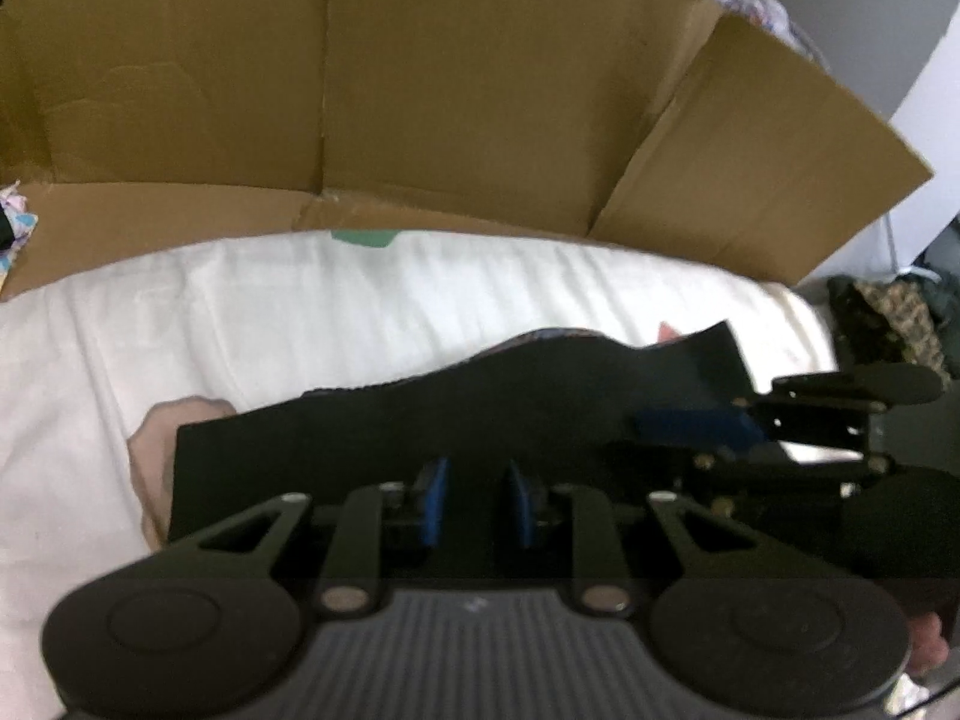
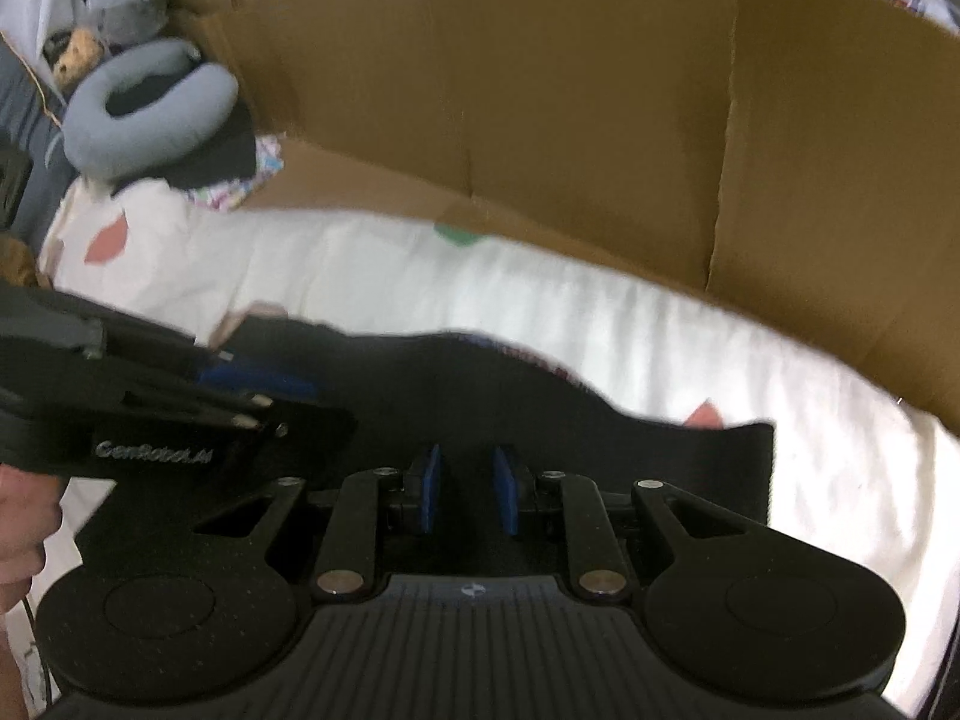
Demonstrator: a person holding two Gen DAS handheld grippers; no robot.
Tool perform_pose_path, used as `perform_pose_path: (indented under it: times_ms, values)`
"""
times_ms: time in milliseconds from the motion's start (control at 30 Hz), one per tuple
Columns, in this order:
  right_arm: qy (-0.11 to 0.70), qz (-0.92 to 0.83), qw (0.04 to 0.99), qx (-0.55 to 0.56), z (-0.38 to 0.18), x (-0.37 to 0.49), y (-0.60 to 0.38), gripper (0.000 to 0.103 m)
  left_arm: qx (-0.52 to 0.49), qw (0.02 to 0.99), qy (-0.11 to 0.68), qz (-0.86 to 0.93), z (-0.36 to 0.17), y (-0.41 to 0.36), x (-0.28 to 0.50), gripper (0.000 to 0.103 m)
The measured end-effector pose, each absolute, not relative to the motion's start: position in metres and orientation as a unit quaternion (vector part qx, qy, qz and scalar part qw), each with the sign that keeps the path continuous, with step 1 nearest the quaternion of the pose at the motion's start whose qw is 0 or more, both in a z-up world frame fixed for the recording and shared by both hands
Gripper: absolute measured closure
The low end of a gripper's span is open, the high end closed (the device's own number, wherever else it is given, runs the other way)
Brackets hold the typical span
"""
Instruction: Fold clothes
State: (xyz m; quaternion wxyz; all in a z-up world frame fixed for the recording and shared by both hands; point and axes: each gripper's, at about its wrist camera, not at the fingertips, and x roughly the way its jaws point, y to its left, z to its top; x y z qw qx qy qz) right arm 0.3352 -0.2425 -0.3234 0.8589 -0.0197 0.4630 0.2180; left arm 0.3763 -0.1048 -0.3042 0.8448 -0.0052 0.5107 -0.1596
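A black garment (image 1: 480, 408) lies spread across a white sheet (image 1: 300, 312); a patterned underside shows along its raised far edge (image 2: 528, 354). My left gripper (image 1: 477, 498) sits over the garment's left part, its blue pads a narrow gap apart with black cloth between them. My right gripper (image 2: 467, 486) grips the same garment (image 2: 660, 456) further right, its pads also narrowly apart on dark cloth. Each gripper appears at the side of the other's view, close by. Where exactly the pads meet the cloth is hidden in the dark fabric.
A tall brown cardboard wall (image 1: 450, 90) stands along the far side of the sheet. A grey neck pillow (image 2: 144, 108) and soft toys lie at the far left, and a pile of dark clothes (image 1: 888, 312) at the right. A hand (image 2: 24, 516) holds the left gripper.
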Motion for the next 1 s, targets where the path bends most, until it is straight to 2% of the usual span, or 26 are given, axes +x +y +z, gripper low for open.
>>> perform_pose_path:
  times_ms: [67, 267, 400, 467, 600, 667, 800, 1000]
  values:
    - [0.469, 0.215, 0.856, -0.021, -0.331, 0.337, -0.242, 0.076, -0.008, 0.841, 0.518, -0.156, -0.309, -0.103, 0.380, 0.082]
    - [0.474, 0.213, 0.853, -0.043, -0.339, 0.336, -0.239, 0.076, 0.003, 0.838, 0.523, -0.155, -0.313, -0.104, 0.382, 0.082]
    - [0.467, 0.202, 0.860, -0.030, -0.327, 0.332, -0.244, 0.076, 0.013, 0.846, 0.512, -0.149, -0.296, -0.100, 0.373, 0.085]
    - [0.457, 0.210, 0.864, -0.021, -0.316, 0.326, -0.247, 0.076, 0.016, 0.852, 0.503, -0.147, -0.284, -0.096, 0.365, 0.078]
    - [0.446, 0.227, 0.866, -0.005, -0.303, 0.316, -0.251, 0.074, -0.004, 0.851, 0.503, -0.152, -0.278, -0.086, 0.353, 0.075]
    - [0.447, 0.233, 0.864, 0.000, -0.302, 0.311, -0.252, 0.073, -0.016, 0.849, 0.506, -0.154, -0.278, -0.083, 0.348, 0.070]
    - [0.460, 0.238, 0.855, -0.011, -0.315, 0.302, -0.246, 0.064, -0.006, 0.839, 0.521, -0.160, -0.295, -0.092, 0.339, 0.070]
    - [0.467, 0.232, 0.852, -0.050, -0.331, 0.287, -0.242, 0.063, 0.041, 0.838, 0.519, -0.160, -0.310, -0.099, 0.327, 0.069]
